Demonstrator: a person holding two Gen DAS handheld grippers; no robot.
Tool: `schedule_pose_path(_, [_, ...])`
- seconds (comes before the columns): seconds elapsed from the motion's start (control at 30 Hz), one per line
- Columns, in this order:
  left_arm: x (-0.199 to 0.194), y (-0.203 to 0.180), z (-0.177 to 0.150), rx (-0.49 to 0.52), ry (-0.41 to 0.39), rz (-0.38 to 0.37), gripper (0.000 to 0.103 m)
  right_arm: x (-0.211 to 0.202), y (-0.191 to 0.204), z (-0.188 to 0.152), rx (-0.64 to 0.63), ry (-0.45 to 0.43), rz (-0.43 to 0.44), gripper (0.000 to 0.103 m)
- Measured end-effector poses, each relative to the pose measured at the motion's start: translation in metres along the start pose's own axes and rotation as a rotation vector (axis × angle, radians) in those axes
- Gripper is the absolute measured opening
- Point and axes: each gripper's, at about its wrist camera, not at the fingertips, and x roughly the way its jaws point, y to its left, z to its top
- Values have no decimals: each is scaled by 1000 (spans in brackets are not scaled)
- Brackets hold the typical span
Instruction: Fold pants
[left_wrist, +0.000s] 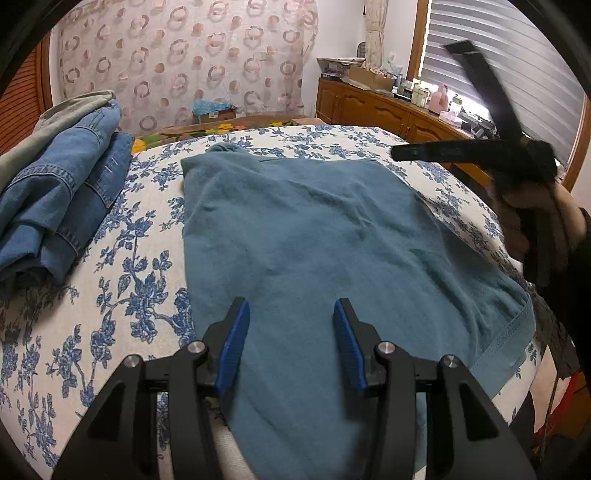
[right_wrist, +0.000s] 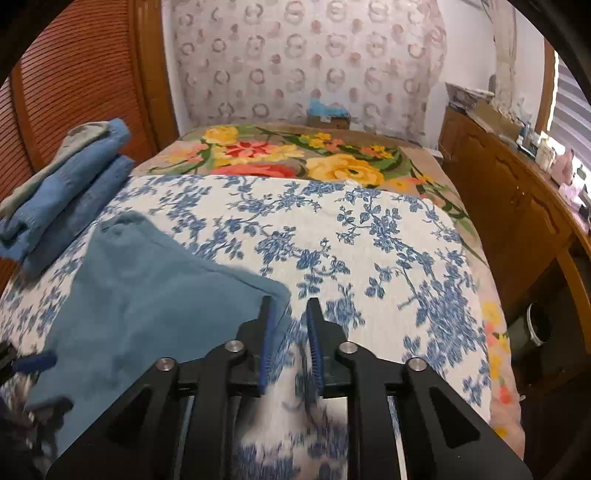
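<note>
Left wrist view, closest first: the left gripper (left_wrist: 291, 314) has its blue-padded jaws spread apart with nothing pinched, hanging just over the near part of the teal pants (left_wrist: 314, 229). The pants lie folded flat in a rough rectangle across the middle of the blue-flowered bedspread (left_wrist: 129, 295), stitched hem showing at the near right corner. Off at the right edge, a hand (left_wrist: 535, 218) holds the right gripper (left_wrist: 436, 107), blurry, its black fingers splayed in the air above the pants' right side.

Right wrist view: that gripper's jaws are only a little apart and grip nothing; just bedspread shows in the gap, and the pants' corner sits right beside the left finger. Whether that finger touches the cloth, I can't tell.

Further back on the left there's a stack of folded denim jeans (left_wrist: 62, 192) with a grey-green garment on top. Past the bedspread is a bright floral blanket (right_wrist: 295, 158), then a cardboard box (left_wrist: 216, 114) at the patterned curtain (left_wrist: 184, 55). It has a white label, too small to read. A cluttered wooden cabinet (left_wrist: 369, 107) runs along the right under the window blinds (left_wrist: 498, 66). No readable brands anywhere.
</note>
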Motion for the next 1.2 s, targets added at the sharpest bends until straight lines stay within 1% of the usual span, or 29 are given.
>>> schedule_pose_path(0.1, [0, 0, 0, 2, 0, 2, 47, -22, 3, -15, -3, -6, 20, 21])
schedule_pose_path(0.23, [0, 1, 0, 6, 1, 8, 46, -62, 15, -48, -8, -24, 78, 21])
schedule_pose_path(0.33, [0, 0, 0, 6, 1, 7, 46, -85, 26, -70, -21, -32, 107, 21])
schedule_pose_path(0.43, [0, 0, 0, 6, 1, 8, 47, -98, 35, -88, -11, -36, 117, 21])
schedule_pose_path(0.6, [1, 0, 0, 9, 1, 11, 47, -113, 42, -108, 27, -39, 136, 22])
schedule_pose_path(0.7, [1, -1, 0, 9, 1, 10, 47, -118, 44, -116, 31, -40, 146, 23])
schedule_pose_path(0.9, [-2, 0, 0, 8, -2, 18, 46, -122, 54, -132, 24, -13, 177, 23])
schedule_pose_path(0.97, [-8, 2, -2, 0, -10, 22, 46, -124, 56, -135, 23, -8, 183, 23])
schedule_pose_path(1.07, [-26, 4, -5, -8, -31, 8, 46, -125, 61, -137, 10, 3, 184, 23])
schedule_pose_path(1.2, [-52, 1, -15, 7, -60, -3, 46, -121, 68, -141, -16, 30, 169, 23])
